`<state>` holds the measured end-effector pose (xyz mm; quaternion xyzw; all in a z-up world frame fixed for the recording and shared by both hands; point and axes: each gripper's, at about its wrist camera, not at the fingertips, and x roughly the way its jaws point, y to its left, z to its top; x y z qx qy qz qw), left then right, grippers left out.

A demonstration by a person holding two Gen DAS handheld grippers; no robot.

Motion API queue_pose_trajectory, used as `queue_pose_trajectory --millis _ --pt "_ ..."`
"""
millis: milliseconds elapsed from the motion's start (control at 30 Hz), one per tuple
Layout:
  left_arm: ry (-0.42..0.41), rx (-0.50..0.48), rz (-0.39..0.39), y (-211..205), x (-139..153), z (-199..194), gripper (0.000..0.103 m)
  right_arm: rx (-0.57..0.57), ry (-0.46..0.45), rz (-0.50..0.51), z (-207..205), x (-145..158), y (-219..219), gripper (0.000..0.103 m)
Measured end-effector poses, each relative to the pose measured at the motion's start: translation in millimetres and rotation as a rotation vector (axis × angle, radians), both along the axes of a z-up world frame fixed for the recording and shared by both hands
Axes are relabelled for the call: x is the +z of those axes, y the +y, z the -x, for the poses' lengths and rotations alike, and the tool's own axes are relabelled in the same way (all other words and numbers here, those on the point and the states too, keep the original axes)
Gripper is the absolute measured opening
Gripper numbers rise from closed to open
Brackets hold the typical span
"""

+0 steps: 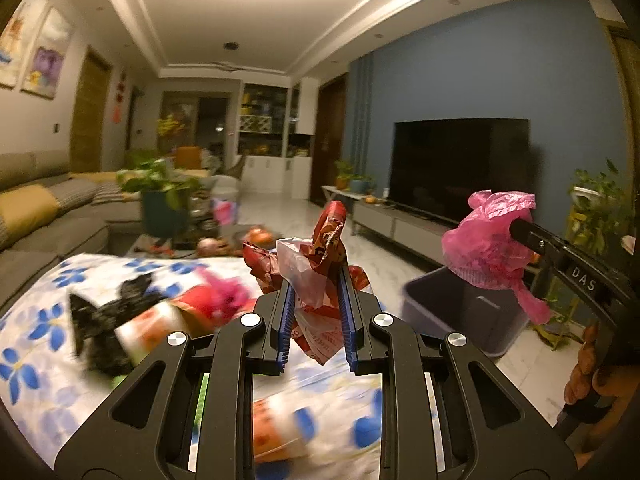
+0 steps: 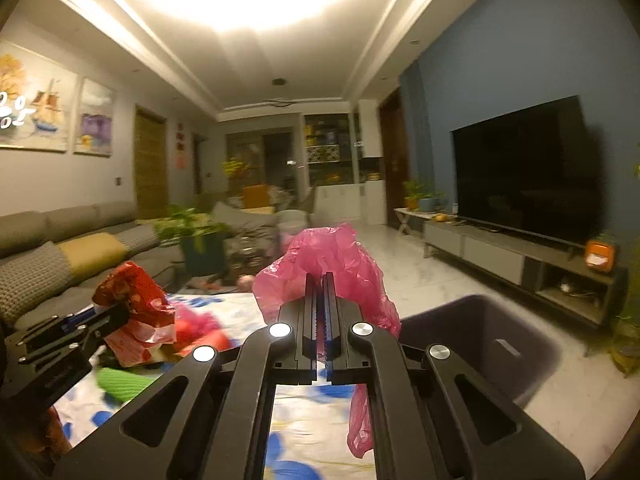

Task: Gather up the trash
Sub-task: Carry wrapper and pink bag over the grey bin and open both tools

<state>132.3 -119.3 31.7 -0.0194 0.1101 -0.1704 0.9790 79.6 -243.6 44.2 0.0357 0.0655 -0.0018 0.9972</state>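
1. The left gripper [image 1: 316, 276] has its 2 blue-lined fingers [image 1: 285, 320] closed partway on a crumpled red and white plastic snack wrapper [image 1: 320, 256], which fills the gap between them.
2. That wrapper stands roughly upright in the grip, its long axis running up from the fingers, with a twisted red end at the top and a printed tail hanging below.
3. The right gripper [image 2: 319, 280] has its fingers pressed nearly together on a crumpled pink plastic bag [image 2: 340, 268].
4. The pink bag bunches above the fingertips, and a loose strip trails downward beneath the gripper.
5. A dark grey plastic bin [image 2: 492, 344] sits on the floor just beside the tabletop; in the left wrist view, the pink bag hangs above its rim.
6. The blue-flowered white tablecloth [image 1: 36, 320] carries blurred litter, including a black crumpled bag [image 1: 104, 320].
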Motion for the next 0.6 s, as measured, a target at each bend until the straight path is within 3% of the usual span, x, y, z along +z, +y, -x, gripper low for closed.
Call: queue_pose_trajectory --millis 267,600 --pt "-0.008 -0.122 -0.005 -77.3 6.0 -25.5 0.020 -0.136 0.000 -0.009 0.4 -3.4 -56.1 0.004" --pt "-0.004 -0.221 -0.013 -144.0 -3.5 -54.6 0.020 -0.195 0.016 -0.021 -10.8 -10.3 -96.6 0.003"
